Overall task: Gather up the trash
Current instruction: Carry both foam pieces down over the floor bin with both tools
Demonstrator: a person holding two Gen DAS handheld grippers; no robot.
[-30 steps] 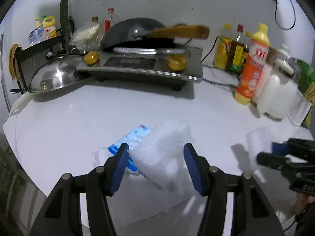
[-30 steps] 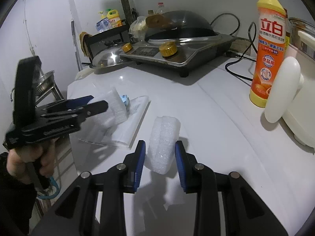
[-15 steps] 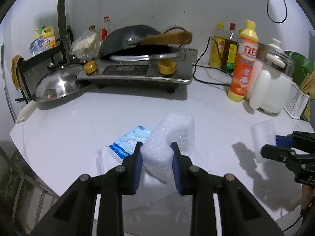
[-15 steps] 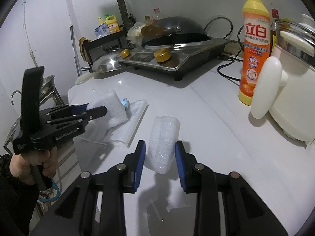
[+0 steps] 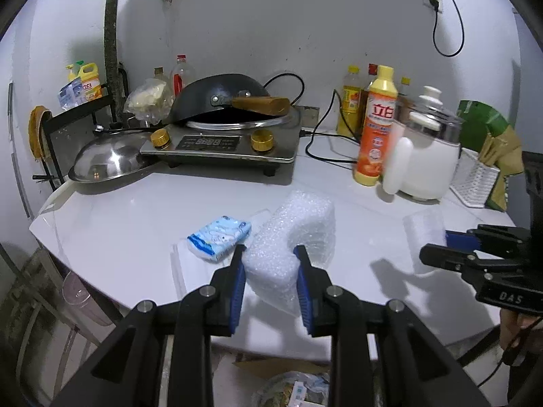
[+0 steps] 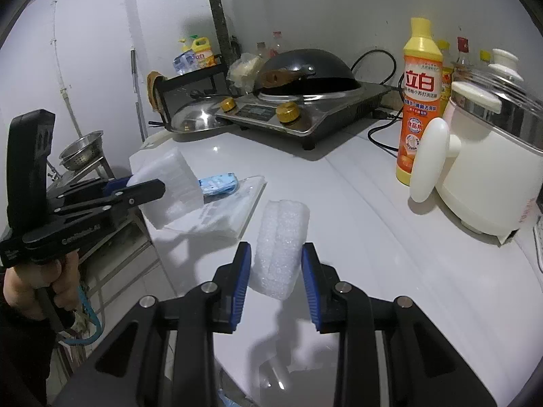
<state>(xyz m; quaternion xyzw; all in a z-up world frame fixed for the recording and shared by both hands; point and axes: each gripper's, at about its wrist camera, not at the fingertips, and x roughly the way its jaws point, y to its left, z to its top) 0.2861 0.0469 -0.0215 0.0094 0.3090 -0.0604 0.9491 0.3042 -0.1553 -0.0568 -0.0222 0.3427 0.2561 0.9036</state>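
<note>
Foam wrap fills both pairs of fingers. The left gripper is clamped on a folded wad of bubbly packing foam, its blue pads pressing the near end from either side while the rest of the wad bulges forward and slightly right of the fingers, lifted above the white worktop. The right gripper pinches a smaller folded foam pad, whose long axis runs straight ahead and upward out of the fingers, also held above the worktop.

Just left of the left gripper's foam lies a blue-and-white tissue pack, resting on a clear plastic sleeve that lies flat on the worktop. Both are nearer the left gripper than the right, yet neither hand is free. Below the worktop's near edge, under the left gripper, a container of crumpled rubbish shows in part; by my judgement that is where the foam goes, so the coming move is a short drop downward and toward the person, not a reach forward.

Readable writing is sparse. The orange detergent bottle carries large white Chinese characters, 立白, on a red panel. The left gripper's body, seen from the right wrist, bears embossed lettering too blurred to read with confidence; the right gripper's body shows "DAS" in the left view. A yellow jug on the rack has a label I cannot make out.
</note>
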